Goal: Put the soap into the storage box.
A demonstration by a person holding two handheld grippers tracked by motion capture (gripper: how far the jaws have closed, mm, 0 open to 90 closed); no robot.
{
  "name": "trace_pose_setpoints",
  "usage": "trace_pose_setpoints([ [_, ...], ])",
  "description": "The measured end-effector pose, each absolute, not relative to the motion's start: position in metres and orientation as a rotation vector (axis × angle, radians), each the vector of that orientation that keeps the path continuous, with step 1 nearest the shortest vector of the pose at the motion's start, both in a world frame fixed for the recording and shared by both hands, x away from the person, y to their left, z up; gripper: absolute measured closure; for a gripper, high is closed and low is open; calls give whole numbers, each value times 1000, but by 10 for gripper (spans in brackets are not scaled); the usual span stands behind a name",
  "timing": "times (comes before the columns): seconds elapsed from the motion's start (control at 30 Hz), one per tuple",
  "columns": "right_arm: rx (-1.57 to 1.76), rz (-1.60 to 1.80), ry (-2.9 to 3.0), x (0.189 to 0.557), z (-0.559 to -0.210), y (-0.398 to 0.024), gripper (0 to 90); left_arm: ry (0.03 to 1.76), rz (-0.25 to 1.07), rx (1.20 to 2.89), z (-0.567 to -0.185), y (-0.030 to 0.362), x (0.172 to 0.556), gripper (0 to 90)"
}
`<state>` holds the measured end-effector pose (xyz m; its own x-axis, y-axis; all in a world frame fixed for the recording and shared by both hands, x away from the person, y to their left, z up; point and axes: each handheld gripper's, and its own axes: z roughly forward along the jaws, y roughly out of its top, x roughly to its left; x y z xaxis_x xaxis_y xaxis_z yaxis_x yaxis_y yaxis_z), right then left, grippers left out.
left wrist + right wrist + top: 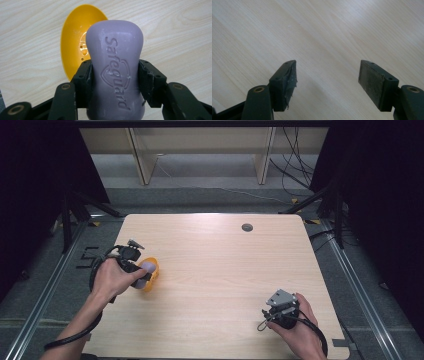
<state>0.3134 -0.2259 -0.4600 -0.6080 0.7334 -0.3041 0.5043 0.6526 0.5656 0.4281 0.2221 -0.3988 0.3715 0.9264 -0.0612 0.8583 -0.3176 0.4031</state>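
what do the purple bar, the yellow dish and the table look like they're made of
Purple bar: looks like soap, matte and waxy, with a brand name and shield pressed into its face; the left gripper clamps it.
Yellow dish: probably glossy moulded plastic, smooth with small drain holes.
Table: pale wood grain, likely a laminate or veneer; which one cannot be told.

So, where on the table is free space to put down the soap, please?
The table is bare between the yellow dish and the right gripper, and along the far edge, apart from a small round hole. The left edge is crowded: the left gripper holds the purple soap over the dish.
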Motion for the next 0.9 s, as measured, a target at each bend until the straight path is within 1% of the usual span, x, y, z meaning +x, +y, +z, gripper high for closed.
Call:
trace_pose_setpoints([
  [0.9, 962, 590, 2354, 314, -460, -226, 316, 1591, 277, 2255, -403, 232, 444, 488],
])
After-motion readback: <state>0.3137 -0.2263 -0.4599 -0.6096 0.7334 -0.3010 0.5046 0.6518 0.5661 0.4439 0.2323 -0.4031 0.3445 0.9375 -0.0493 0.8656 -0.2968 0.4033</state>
